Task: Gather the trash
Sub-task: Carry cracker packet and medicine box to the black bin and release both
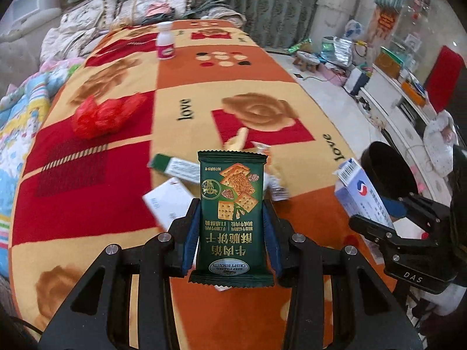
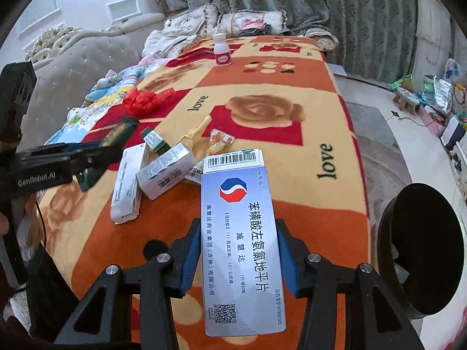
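where the left wrist view looks down along its fingers, a patterned blanket [image 1: 181, 87] in orange, red and cream covers the bed, printed with roses and the word "love". a crumpled red plastic bag [image 1: 102, 115] lies on it to the left, and a small white bottle [image 1: 165, 40] with a pink label stands upright far back. just beyond the fingers sits a loose pile of trash: a green-and-white carton [image 1: 172, 166], a white box [image 1: 167, 201] and some crinkled wrappers [image 1: 273, 180], all blurred. the left gripper [image 1: 232, 221] is narrowed onto a green biscuit packet [image 1: 232, 204], its blue pads pressing both long edges, the packet clear of the blanket. at the right edge the other tool holds a pale blue box in front of a black bin [image 1: 385, 172].

from the right wrist view, the same blanket, red bag and bottle [image 2: 221, 49] show, with a tufted grey headboard [image 2: 81, 67] at left and green curtains [image 2: 292, 3] behind. the pile lies ahead and left: a long white box [image 2: 127, 186], a silver-white carton [image 2: 165, 172], a small green carton [image 2: 154, 141] and orange-and-white sweet wrappers [image 2: 220, 141]. the right gripper [image 2: 239, 248] is partly closed on a blue medicine box [image 2: 239, 233], pads against its long sides, lifted above the blanket. the black bin [image 2: 420, 250] stands open just to the right. the left tool reaches in from the left, carrying the green packet edge-on.
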A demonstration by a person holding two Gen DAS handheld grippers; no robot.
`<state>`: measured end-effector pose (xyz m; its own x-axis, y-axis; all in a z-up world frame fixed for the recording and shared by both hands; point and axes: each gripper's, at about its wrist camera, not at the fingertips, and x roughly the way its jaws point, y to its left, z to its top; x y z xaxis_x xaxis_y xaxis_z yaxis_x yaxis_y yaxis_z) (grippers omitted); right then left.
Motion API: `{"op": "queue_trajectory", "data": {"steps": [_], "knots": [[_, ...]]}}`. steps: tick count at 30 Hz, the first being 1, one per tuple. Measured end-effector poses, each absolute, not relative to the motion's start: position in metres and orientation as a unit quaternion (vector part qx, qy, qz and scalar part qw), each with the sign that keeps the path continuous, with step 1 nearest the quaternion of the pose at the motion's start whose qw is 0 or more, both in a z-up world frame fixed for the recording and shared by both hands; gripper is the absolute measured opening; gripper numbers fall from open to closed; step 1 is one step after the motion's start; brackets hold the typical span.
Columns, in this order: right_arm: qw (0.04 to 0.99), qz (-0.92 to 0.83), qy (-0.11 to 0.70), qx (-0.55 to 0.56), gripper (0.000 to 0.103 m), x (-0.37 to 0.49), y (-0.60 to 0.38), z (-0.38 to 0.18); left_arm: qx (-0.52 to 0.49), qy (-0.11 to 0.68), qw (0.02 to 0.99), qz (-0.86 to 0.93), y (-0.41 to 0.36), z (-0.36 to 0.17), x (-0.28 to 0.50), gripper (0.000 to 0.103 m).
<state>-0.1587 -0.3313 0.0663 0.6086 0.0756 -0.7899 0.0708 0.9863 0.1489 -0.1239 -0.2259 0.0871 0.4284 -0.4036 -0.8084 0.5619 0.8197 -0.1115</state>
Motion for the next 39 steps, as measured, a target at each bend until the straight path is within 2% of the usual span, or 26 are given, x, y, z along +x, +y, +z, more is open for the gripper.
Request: {"op": "queue_trajectory", "data": {"steps": [39], "knots": [[0.885, -0.140, 0.414, 0.157, 0.047, -0.235, -0.488, 0.074, 0.127, 0.451, 0.777, -0.421, -0.409, 0.089, -0.176, 0.038]]}}
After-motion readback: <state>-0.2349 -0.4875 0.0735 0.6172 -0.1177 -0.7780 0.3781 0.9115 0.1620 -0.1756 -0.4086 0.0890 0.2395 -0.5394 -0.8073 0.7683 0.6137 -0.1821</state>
